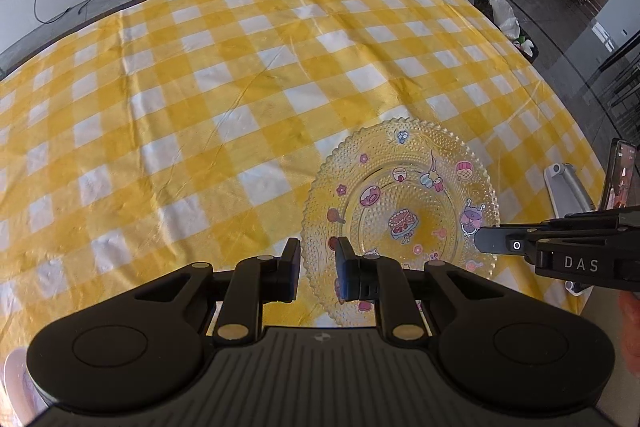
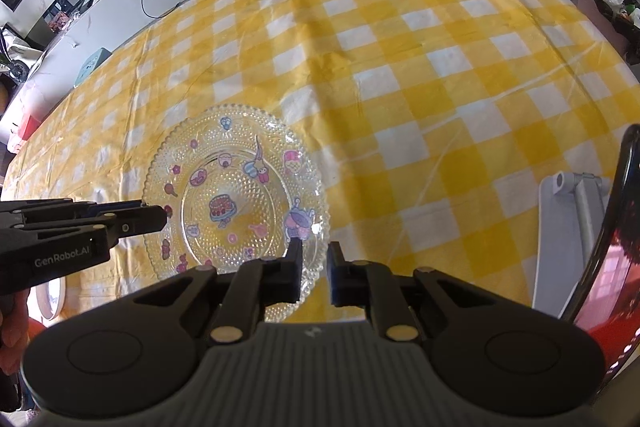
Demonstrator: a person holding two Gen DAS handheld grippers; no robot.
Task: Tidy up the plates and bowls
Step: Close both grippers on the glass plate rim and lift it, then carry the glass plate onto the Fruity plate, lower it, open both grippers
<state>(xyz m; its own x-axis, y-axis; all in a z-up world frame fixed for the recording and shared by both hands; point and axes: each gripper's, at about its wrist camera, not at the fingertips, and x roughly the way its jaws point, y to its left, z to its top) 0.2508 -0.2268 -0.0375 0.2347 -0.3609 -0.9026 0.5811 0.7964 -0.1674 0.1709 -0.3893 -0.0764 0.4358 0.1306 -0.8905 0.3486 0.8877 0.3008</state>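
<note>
A clear beaded glass plate (image 1: 400, 223) (image 2: 236, 203) with cartoon stickers is over the yellow checked tablecloth (image 1: 200, 99), near its front edge. My left gripper (image 1: 318, 245) straddles the plate's left rim, one finger outside and one over the glass, shut on it. In the right wrist view the left gripper (image 2: 160, 215) comes in from the side onto that same rim. My right gripper (image 2: 315, 247) is shut on the opposite rim, which runs between its pads. Seen from the left wrist, the right gripper (image 1: 478, 239) reaches the plate's right edge. Whether the plate touches the cloth I cannot tell.
A phone (image 1: 620, 175) leans on a grey stand (image 1: 564, 187) (image 2: 568, 219) right of the plate. A white-rimmed round dish (image 2: 50, 297) lies at the front left. The cloth beyond the plate is bare up to the far table edge. A bag of rubbish (image 1: 504, 15) sits past the right edge.
</note>
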